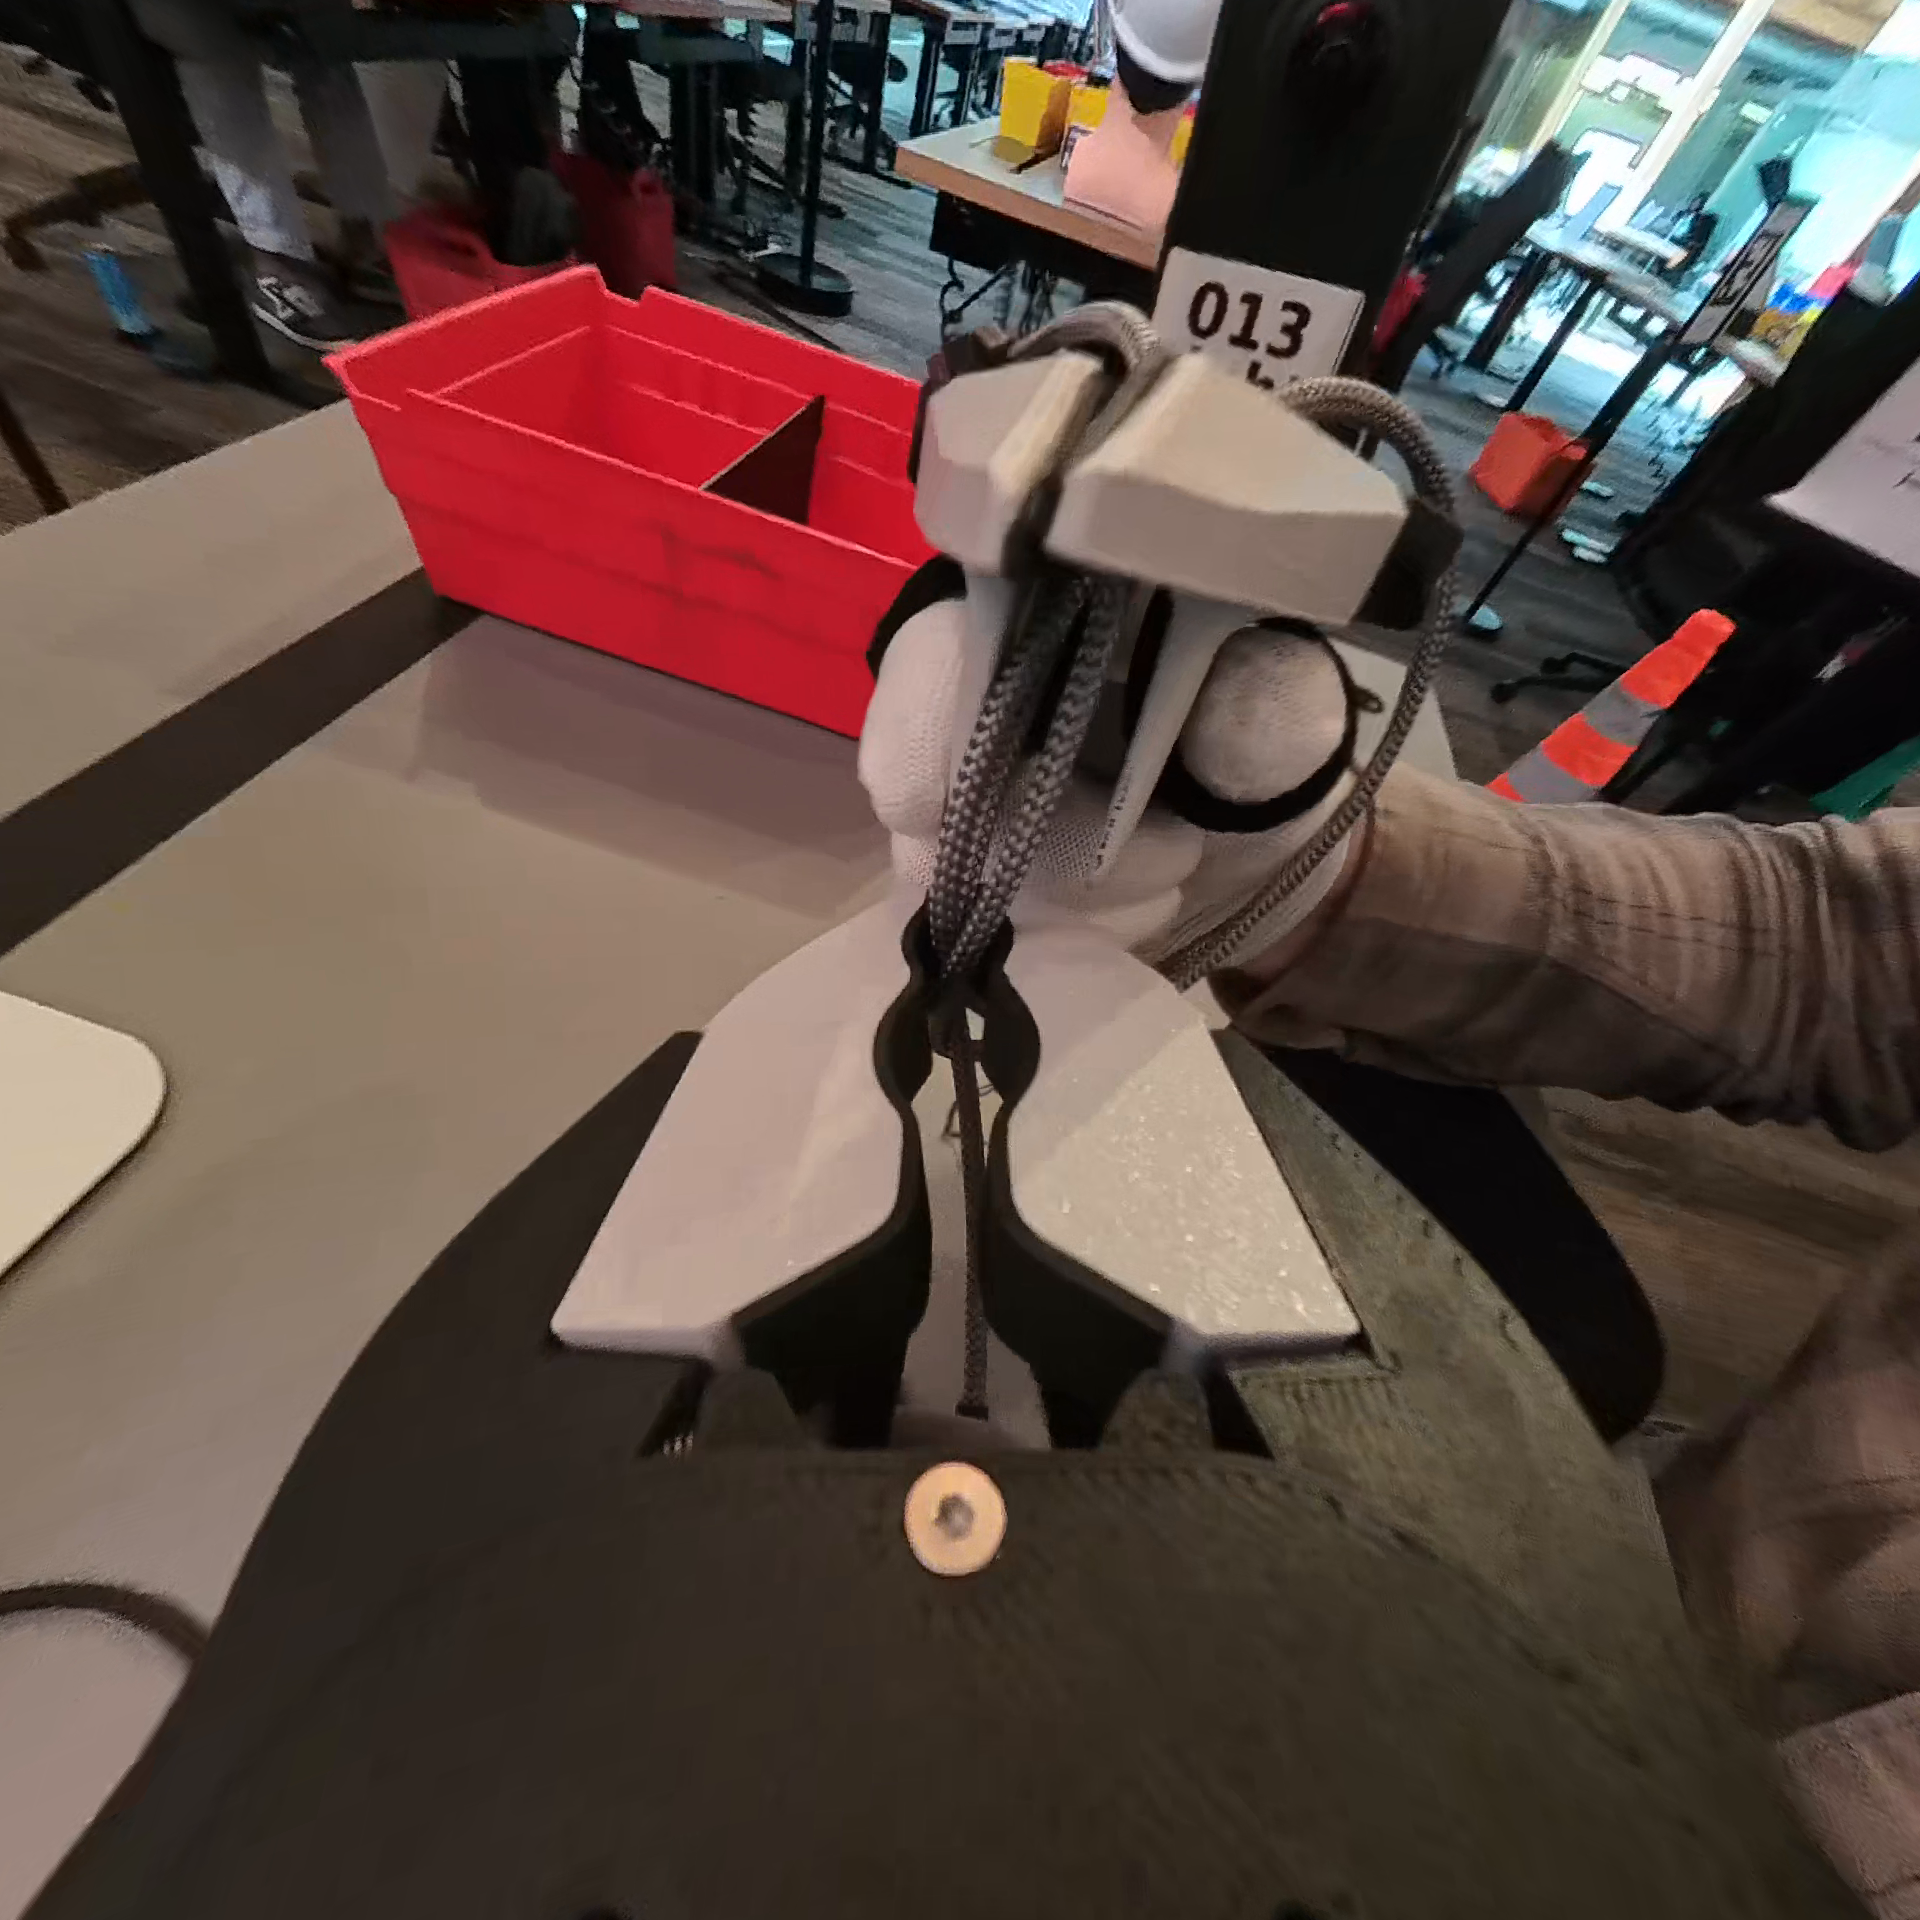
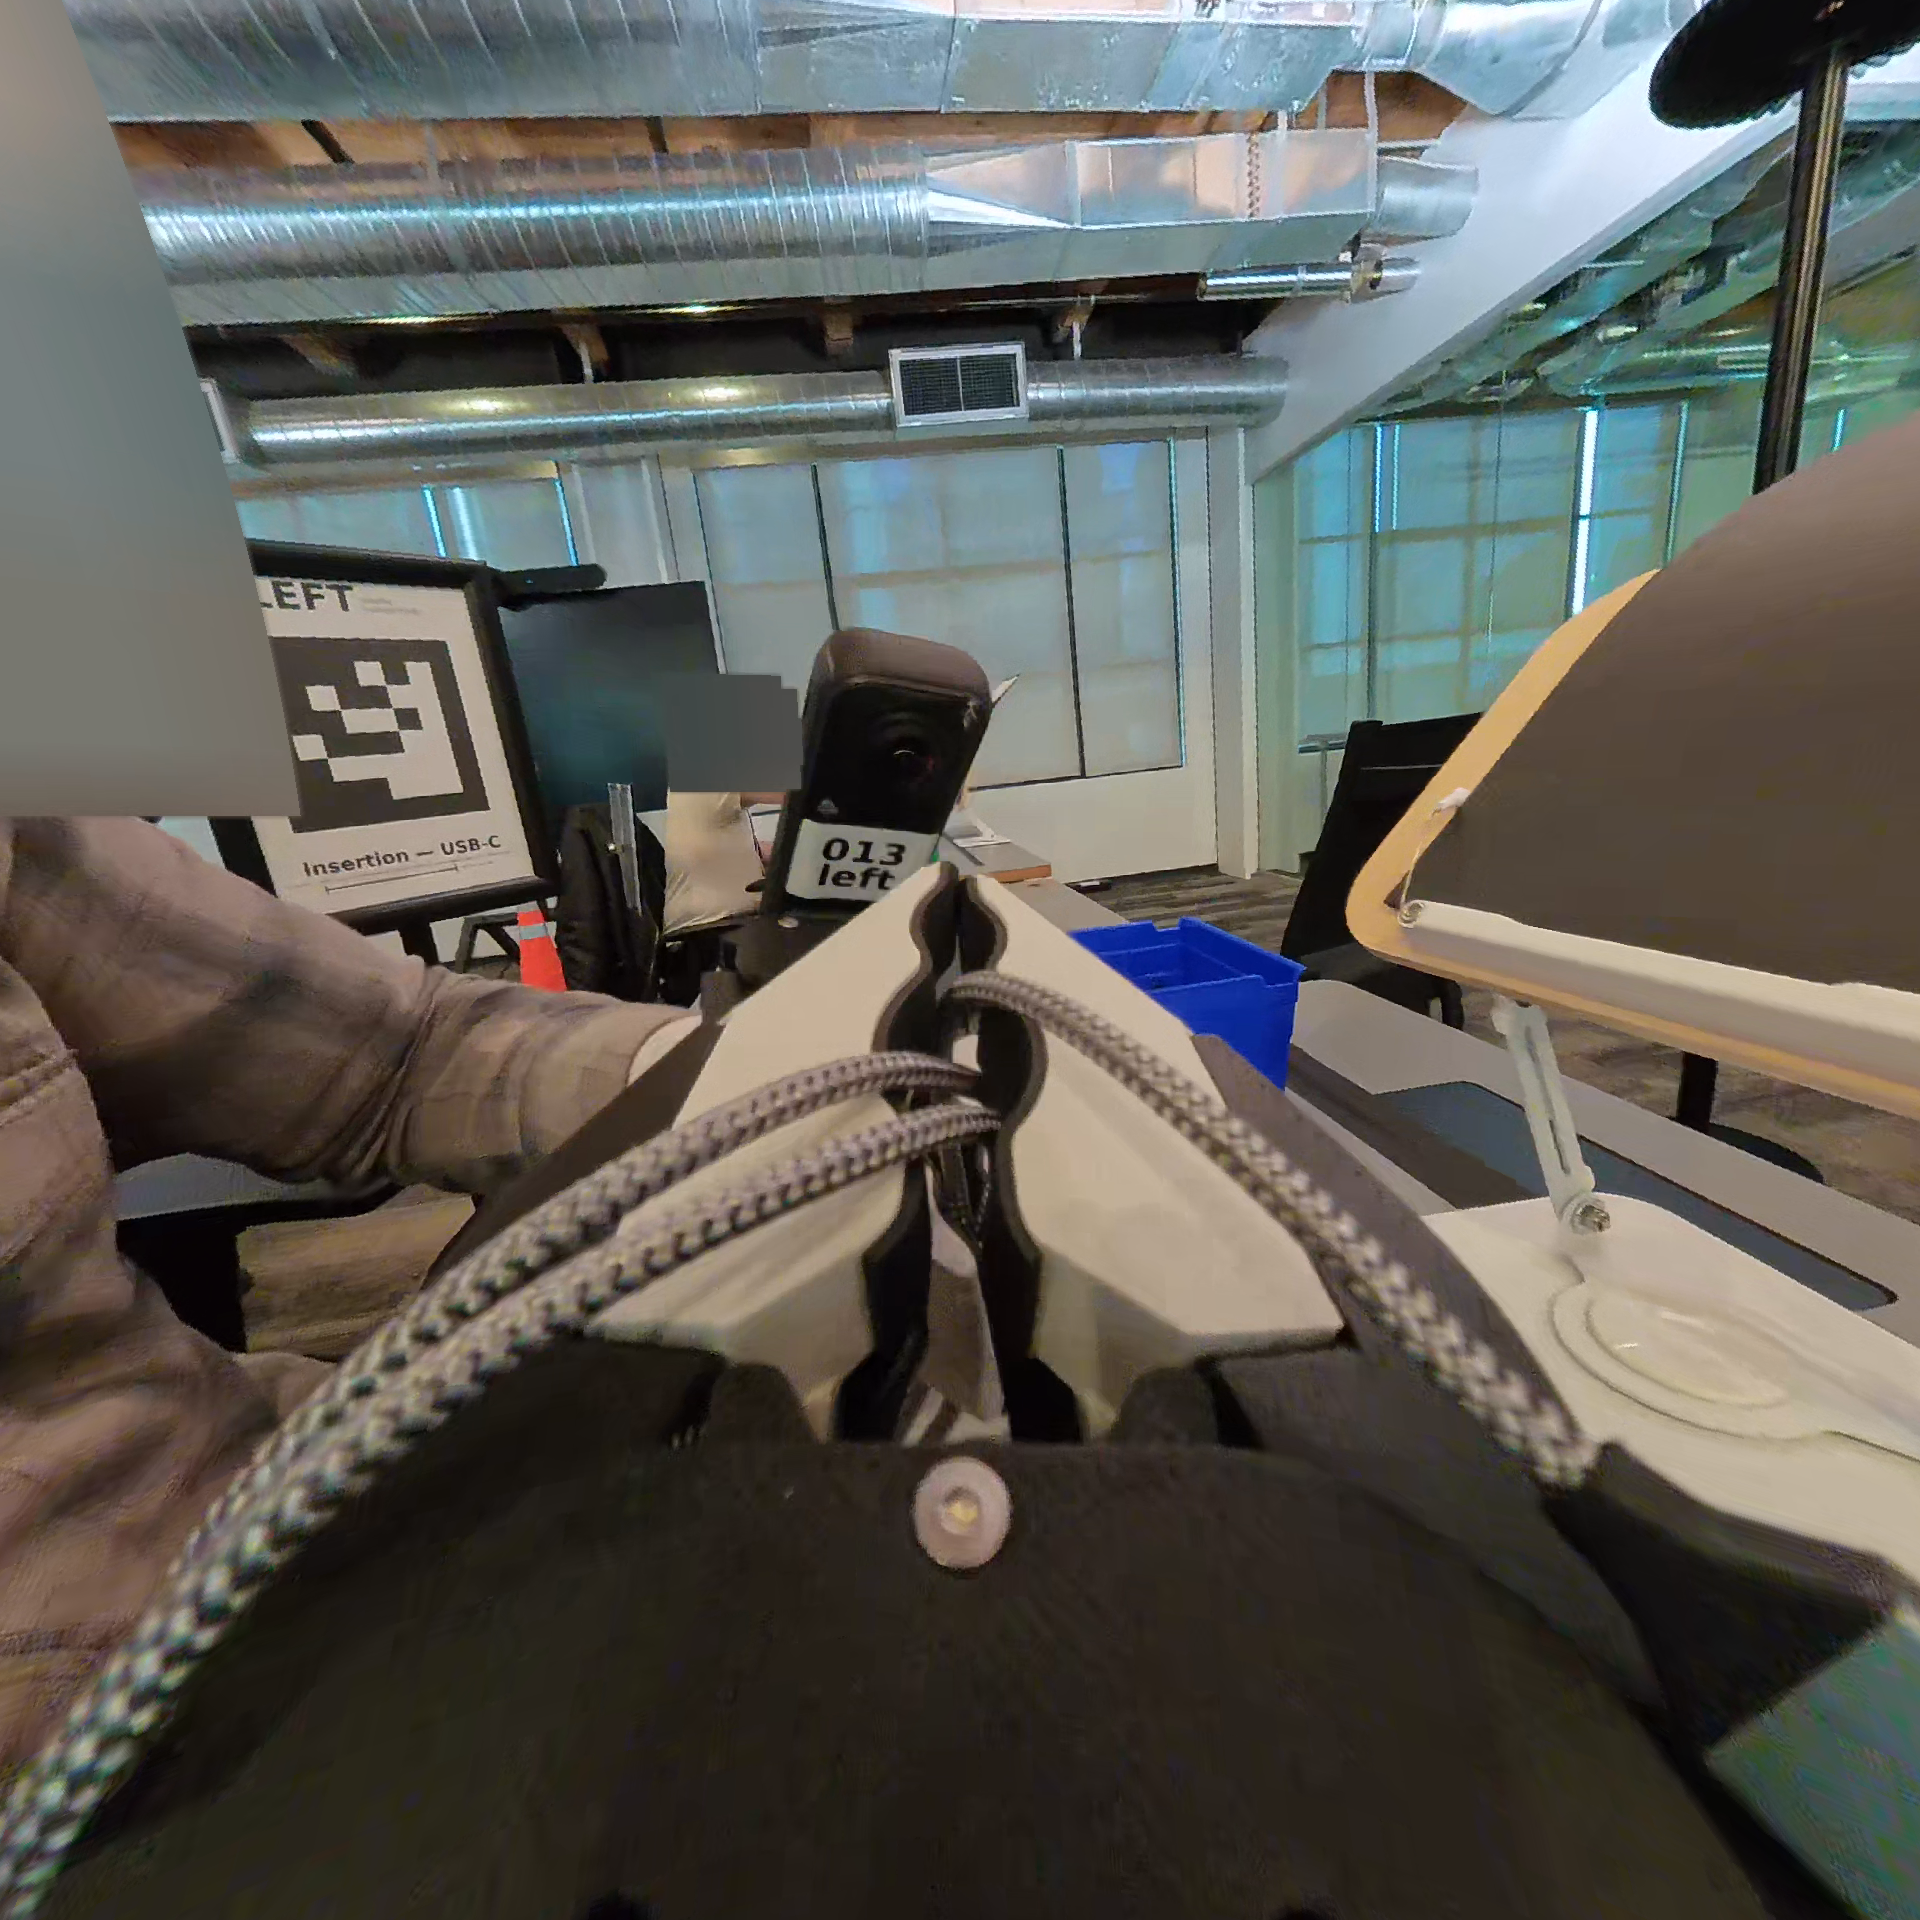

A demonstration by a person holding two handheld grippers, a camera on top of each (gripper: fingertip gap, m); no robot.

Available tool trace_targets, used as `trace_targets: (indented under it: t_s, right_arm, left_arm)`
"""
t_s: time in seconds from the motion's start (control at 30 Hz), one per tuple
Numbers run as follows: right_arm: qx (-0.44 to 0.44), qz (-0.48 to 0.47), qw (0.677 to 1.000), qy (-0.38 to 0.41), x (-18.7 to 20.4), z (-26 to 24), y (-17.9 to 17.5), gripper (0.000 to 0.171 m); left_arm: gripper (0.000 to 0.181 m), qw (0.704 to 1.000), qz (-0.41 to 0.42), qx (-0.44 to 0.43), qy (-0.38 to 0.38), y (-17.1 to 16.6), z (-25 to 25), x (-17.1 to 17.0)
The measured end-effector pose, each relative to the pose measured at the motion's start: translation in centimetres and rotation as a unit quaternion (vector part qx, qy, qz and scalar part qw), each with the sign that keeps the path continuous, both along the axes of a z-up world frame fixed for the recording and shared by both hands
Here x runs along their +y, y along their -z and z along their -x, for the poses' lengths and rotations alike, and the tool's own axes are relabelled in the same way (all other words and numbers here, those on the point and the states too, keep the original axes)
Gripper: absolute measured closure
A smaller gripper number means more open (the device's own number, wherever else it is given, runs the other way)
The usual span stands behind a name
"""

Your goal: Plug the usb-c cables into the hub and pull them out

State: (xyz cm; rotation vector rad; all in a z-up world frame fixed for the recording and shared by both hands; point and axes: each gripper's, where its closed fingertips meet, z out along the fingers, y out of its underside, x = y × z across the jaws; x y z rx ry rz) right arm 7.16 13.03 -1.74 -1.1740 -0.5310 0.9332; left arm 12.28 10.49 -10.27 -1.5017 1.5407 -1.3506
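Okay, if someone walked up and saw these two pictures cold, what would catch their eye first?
Probably the grey braided cable, pinched at once by the left gripper at the centre of its own view and by the right gripper facing it just above, both raised off the table. Next, the bright red bin with a divider, on the table behind them to the left. In the right wrist view, a blue bin sits behind the closed fingers.

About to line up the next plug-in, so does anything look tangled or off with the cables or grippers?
Yes. The grey braided cable is clamped by both the left gripper and the right gripper at once, face to face, with loops draped over the right gripper. No plug or hub is in view.
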Motion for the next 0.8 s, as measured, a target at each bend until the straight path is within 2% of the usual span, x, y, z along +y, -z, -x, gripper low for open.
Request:
trace_targets:
  t_s: [0.07,0.13,0.27,0.37,0.47,0.53,0.57,0.6,0.63,0.67,0.77,0.8]
  right_arm:
    - [-0.013,0.006,0.999,0.029,0.6,-0.9,0.5,0.171]
    - [-0.034,0.026,0.998,0.048,1.4,-1.7,1.2,0.138]
    - [-0.047,0.053,0.996,0.053,2.0,-3.2,2.5,0.117]
    - [-0.078,0.100,0.990,0.059,2.5,-3.7,4.8,0.096]
    - [-0.156,0.179,0.968,0.080,2.6,-4.6,9.0,0.090]
    - [-0.213,0.231,0.948,0.048,0.6,-4.3,11.5,0.104]
    - [-0.256,0.256,0.931,0.040,-0.7,-4.5,12.9,0.104]
    - [-0.292,0.260,0.920,0.028,-2.2,-4.5,13.5,0.115]
    - [-0.310,0.248,0.917,0.030,-3.1,-4.6,13.0,0.124]
    - [-0.310,0.226,0.922,0.050,-3.3,-4.7,11.3,0.124]
    - [-0.308,0.157,0.924,0.163,-1.0,-5.3,5.0,0.113]
    - [-0.323,0.131,0.921,0.176,-0.3,-4.7,3.5,0.115]
  left_arm:
    - [0.178,1.000,-0.020,0.014,-0.001,-0.3,0.4,0.6]
    - [0.178,0.998,-0.055,0.032,-0.016,-0.7,1.0,2.0]
    - [0.178,0.986,-0.147,0.067,-0.042,-2.8,2.3,5.5]
    - [0.178,0.966,-0.226,0.107,-0.061,-3.9,3.4,8.5]
    - [0.178,0.942,-0.293,0.142,-0.077,-5.2,4.6,11.0]
    - [0.178,0.929,-0.322,0.163,-0.084,-5.8,5.0,12.0]
    - [0.178,0.918,-0.346,0.173,-0.091,-6.0,5.2,12.6]
    - [0.179,0.909,-0.364,0.181,-0.090,-6.2,5.3,12.8]
    - [0.179,0.905,-0.372,0.186,-0.085,-6.3,5.3,12.8]
    - [0.178,0.896,-0.391,0.192,-0.087,-6.4,5.3,13.0]
    - [0.178,0.863,-0.453,0.212,-0.077,-6.2,5.2,12.8]
    - [0.178,0.855,-0.466,0.215,-0.075,-6.0,5.0,12.5]
